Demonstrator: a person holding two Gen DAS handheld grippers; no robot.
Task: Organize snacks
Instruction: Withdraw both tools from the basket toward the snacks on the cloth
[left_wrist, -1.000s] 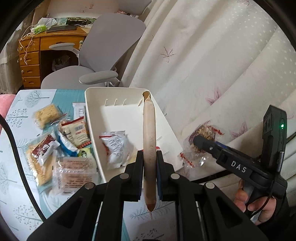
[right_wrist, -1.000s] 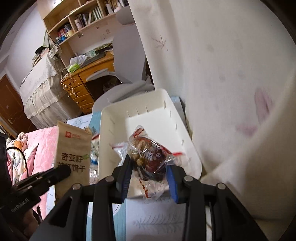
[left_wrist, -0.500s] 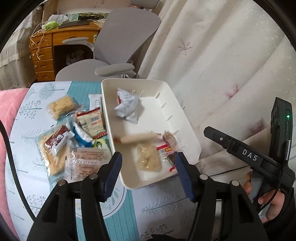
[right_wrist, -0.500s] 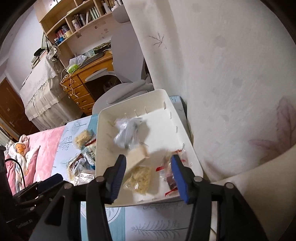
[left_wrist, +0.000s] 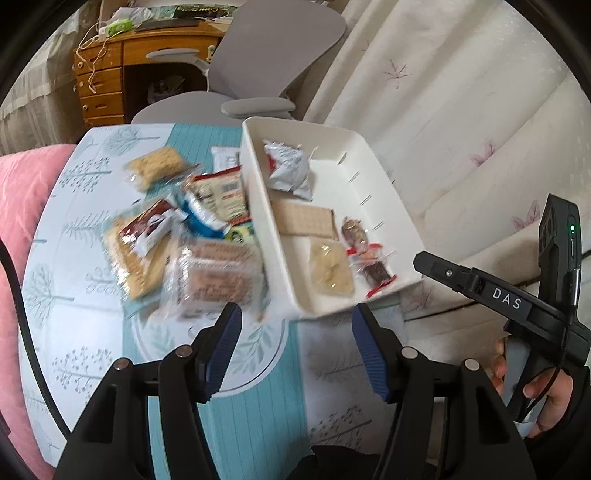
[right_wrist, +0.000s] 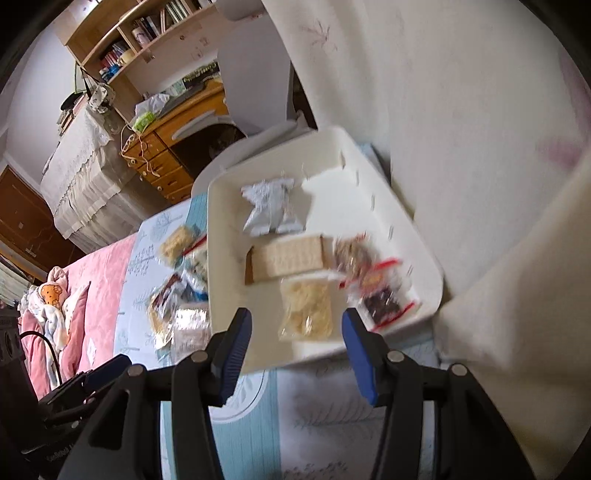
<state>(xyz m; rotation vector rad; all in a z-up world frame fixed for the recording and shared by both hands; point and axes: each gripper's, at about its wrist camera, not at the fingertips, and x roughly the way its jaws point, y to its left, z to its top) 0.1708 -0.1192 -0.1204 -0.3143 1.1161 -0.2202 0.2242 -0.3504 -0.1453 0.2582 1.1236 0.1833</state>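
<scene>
At the far left a pink cushion (left_wrist: 22, 206) lies against the edge of the table (left_wrist: 74, 266), which wears a pale cloth printed with trees and teal stripes. Loose snacks are heaped on the table to the left of the tray: a pale cracker pack (left_wrist: 157, 166) farthest off, a red-and-white wrapper (left_wrist: 146, 230) on top of a flat biscuit pack (left_wrist: 129, 266), a blue-and-white packet (left_wrist: 201, 218), and nearest, a clear pack of brown wafers (left_wrist: 216, 280), all somewhat blurred.

The left gripper (left_wrist: 295, 347) hovers above the near end of the table with its blue-padded fingers spread wide and nothing between them.

The white tray (left_wrist: 369, 147) sits just right of the heap, touching it. Inside, a crumpled silver packet (left_wrist: 290, 171) lies at the far end; nearer, a flat tan cracker sleeve (left_wrist: 304, 221) lies crosswise; nearer still sit a clear bag of yellowish pieces (left_wrist: 330, 271) and, to its right, a clear red-trimmed bag of nutty bits (left_wrist: 364, 251).

The right gripper (right_wrist: 293, 349) hangs over the tray's near edge, fingers also wide apart and holding nothing. A cream curtain (left_wrist: 461, 110) with faint leaf prints fills the right side, and a grey office chair (left_wrist: 258, 74) and wooden desk (left_wrist: 107, 77) stand beyond the table.
</scene>
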